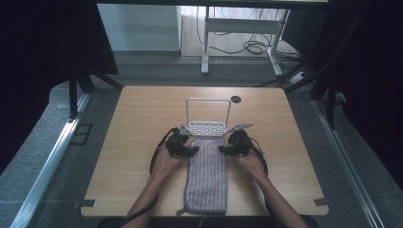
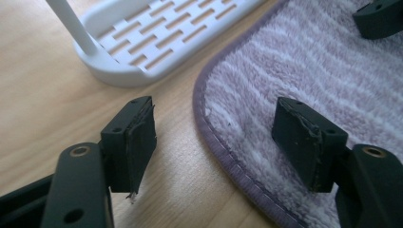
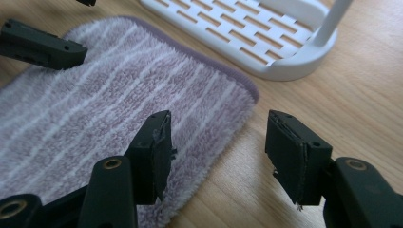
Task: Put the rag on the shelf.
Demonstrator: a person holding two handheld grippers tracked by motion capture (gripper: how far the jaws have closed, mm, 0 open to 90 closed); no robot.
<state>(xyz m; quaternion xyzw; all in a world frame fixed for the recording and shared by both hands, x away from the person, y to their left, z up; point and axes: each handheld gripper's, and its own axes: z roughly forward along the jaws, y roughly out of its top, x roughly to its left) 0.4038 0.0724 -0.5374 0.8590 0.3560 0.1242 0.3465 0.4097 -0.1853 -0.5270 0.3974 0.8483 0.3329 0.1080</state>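
**A:** What lay on the worktop (image 1: 138, 123), and where?

**B:** A lilac striped towel (image 1: 207, 175) lay flat, its far short edge just beside the white slotted rack (image 1: 206, 127), its length running from the rack toward the person. A small loop showed at the corner farthest from the rack.

**A:** How did the tongs stand relative to it?

**B:** Each straddled one of the two corners nearest the rack. The left tongs (image 2: 214, 142) were released, one jaw over bare wood and the other over the pile, the bound hem (image 2: 223, 154) between them. The right tongs (image 3: 218, 156) mirrored this at the opposite corner — jaws apart, pads pressing on nothing, the towel's edge lying in the gap.

**A:** How would the towel handle?

**B:** Judged from its plush pile, it was soft, light and limp — no stiffness to carry its own shape, so it would sag and drape once lifted. It was not fragile; slipping was unlikely, as terry gives the pads purchase.

**A:** Where was it best taken?

**B:** At those two rack-side corners, pinched across the stitched hem, where the cloth was firmest.
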